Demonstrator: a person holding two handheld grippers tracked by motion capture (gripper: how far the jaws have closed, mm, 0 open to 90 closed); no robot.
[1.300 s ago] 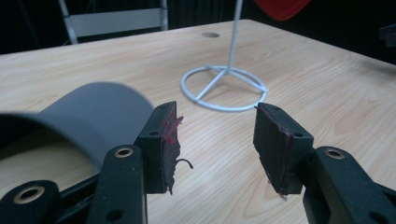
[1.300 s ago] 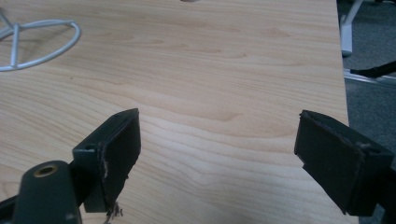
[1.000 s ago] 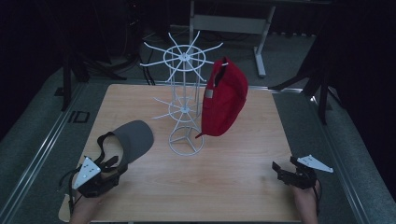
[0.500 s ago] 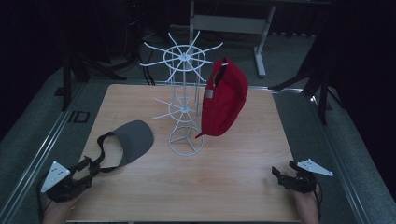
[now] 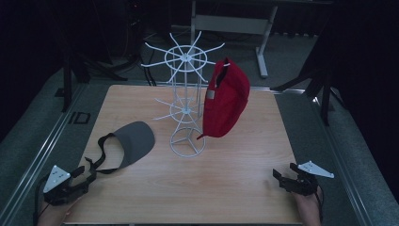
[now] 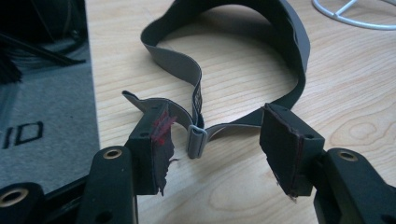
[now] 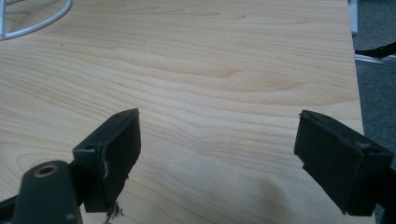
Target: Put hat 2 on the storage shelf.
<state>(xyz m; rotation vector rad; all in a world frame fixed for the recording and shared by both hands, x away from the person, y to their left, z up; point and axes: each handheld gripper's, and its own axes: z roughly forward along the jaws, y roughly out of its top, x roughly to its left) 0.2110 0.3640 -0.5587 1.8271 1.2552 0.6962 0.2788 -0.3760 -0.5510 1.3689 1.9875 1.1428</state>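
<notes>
Your left gripper [image 5: 83,175] is backing off toward 7 o'clock, jaws spreading (nothing pinched), leaving the grey visor [image 5: 132,142] lying released; your right gripper [image 5: 281,178] is idling spread.

A square wooden table [image 5: 244,188] of pale grain is seen, framed by dark grey floor; a white wire rack [image 5: 187,110] is stood on its ring base near the middle; a grey visor [image 5: 132,141] is laid flat to the left of the base, just apart from it, its strap [image 6: 196,93] looped on the wood toward the near left corner.
</notes>
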